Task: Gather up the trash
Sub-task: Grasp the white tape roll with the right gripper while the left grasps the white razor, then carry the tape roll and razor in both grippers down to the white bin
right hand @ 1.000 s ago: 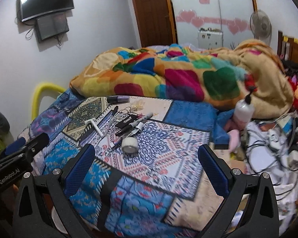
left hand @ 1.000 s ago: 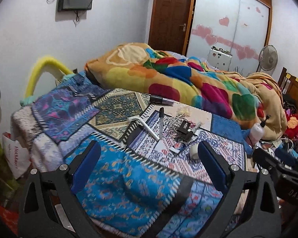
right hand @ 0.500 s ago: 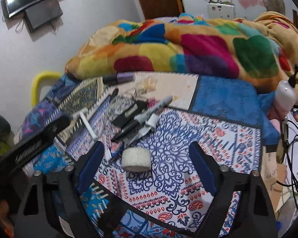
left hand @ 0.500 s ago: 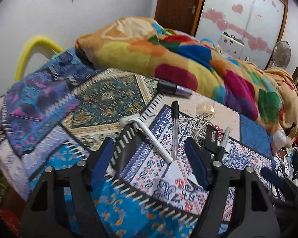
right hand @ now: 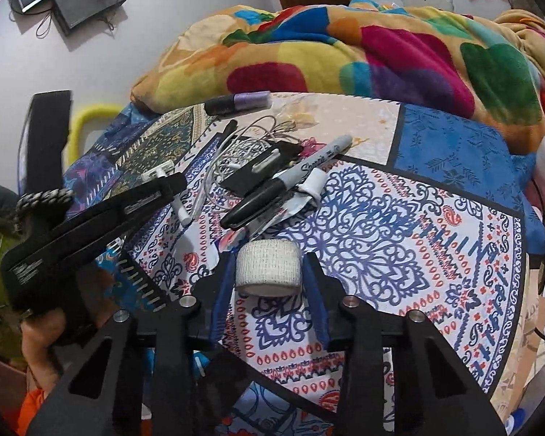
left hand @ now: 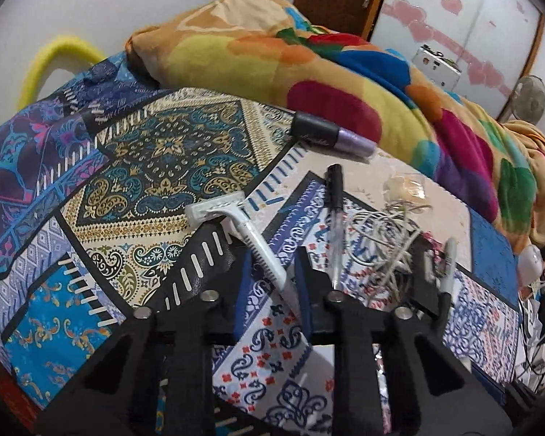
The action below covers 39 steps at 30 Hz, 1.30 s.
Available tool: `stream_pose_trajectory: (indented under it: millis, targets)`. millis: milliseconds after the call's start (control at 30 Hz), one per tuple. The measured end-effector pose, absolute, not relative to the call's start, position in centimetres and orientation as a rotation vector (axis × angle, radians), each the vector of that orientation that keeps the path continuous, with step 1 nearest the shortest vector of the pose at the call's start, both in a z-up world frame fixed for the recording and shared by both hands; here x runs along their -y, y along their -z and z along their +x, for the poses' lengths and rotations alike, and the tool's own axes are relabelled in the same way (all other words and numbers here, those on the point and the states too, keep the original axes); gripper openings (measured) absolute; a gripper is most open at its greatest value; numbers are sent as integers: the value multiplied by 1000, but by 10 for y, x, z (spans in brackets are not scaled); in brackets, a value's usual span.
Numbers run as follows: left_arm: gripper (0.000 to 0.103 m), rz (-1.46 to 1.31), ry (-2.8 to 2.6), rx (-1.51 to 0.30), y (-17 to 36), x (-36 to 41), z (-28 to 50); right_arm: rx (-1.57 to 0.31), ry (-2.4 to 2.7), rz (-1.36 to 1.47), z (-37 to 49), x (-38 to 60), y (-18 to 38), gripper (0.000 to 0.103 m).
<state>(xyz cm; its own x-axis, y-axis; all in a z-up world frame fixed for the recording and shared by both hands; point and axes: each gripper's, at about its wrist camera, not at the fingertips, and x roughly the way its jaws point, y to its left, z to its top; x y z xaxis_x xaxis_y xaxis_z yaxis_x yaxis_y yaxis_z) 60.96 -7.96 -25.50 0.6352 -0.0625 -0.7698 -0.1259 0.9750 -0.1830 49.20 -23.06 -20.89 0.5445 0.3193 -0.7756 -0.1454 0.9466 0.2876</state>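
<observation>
Two grippers are down on the patterned bedspread (left hand: 156, 152), each lined up on one item, apparently so both can be lifted in a single pass. On the left, the left gripper (left hand: 272, 276) is angled steeply down with its blue pads straddling the handle of the white razor (left hand: 243, 229); the razor's head lies far-left of the fingers, the handle tail runs back between them. The jaws have just been closing, with the handle between them; the pads look near it, but firm contact cannot be confirmed, so it is judged not yet clamped. Just right of it lie a clear pen (left hand: 336, 214), a tangle of white cable (left hand: 385, 239) and, farther off, a purple bottle (left hand: 330, 136) against the multicoloured blanket (left hand: 309, 58). From the right wrist view, the hand (right hand: 43, 345) holding the left gripper is seen low at the near left, wrist pitched forward. In the middle a black marker (right hand: 290, 178) lies across the clutter. On the right, the right gripper (right hand: 269, 272) is pitched down likewise, its jaws also having just been closing around the roll of white bandage tape (right hand: 269, 267), which lies on its side between the pads. Both pads appear to sit against the roll's ends, so it is read as grasped, still resting on the spread. Lift-off is judged the next step.
</observation>
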Motion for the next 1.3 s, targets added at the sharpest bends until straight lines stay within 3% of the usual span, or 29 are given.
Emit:
stream_pose_trajectory:
  millis: [100,200,767,1300]
  targets:
    - [21,-215,-47,-874,255,81,610,-948,-268,175,491,227,208,35]
    - [8,-203,-47,-870,253,80,607,-937,-269,178,490,227,206,34]
    - [8,-146,20,-813,195,73,524,-849,-257,165,465,226,168,34]
    - [8,-109,-45,-690,110,26,376,-695,-348,116,385,186,74,34]
